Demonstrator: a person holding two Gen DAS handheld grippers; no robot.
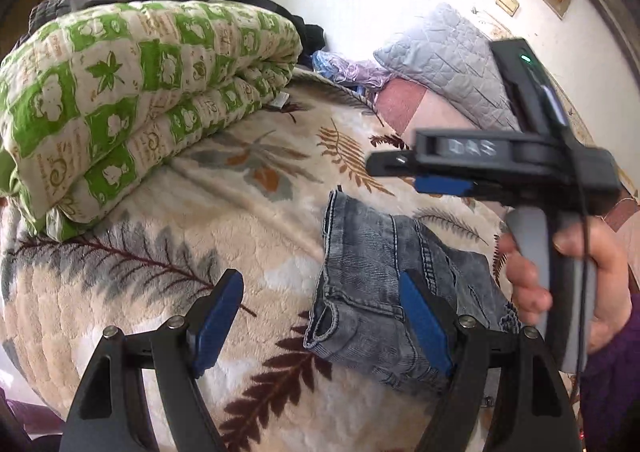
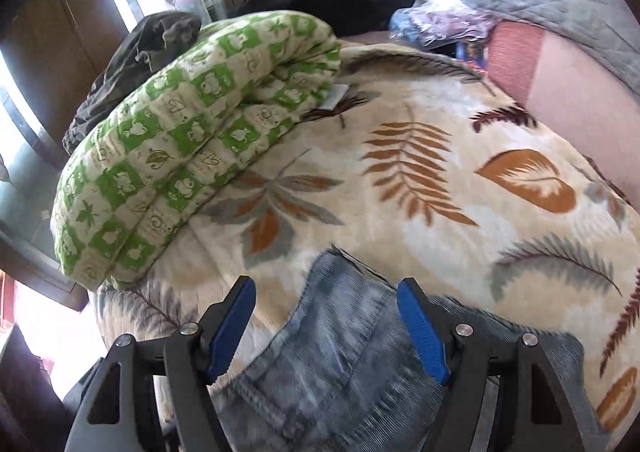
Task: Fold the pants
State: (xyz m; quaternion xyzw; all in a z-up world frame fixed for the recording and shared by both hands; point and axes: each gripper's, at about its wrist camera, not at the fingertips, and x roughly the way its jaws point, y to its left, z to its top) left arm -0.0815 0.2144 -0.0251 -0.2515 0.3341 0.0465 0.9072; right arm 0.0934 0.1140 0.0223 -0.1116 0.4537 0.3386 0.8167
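One leaf-print blanket covers the bed beneath folded jeans.

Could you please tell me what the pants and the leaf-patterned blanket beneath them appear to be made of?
The pants look like washed grey-blue denim: mottled fading, a fine ribbed weave and thick stitched seams at the hems. The leaf-patterned blanket looks like plush fleece, probably synthetic: a soft, matte, fuzzy pile with slightly blurred printed fern leaves. The exact fibre cannot be told.
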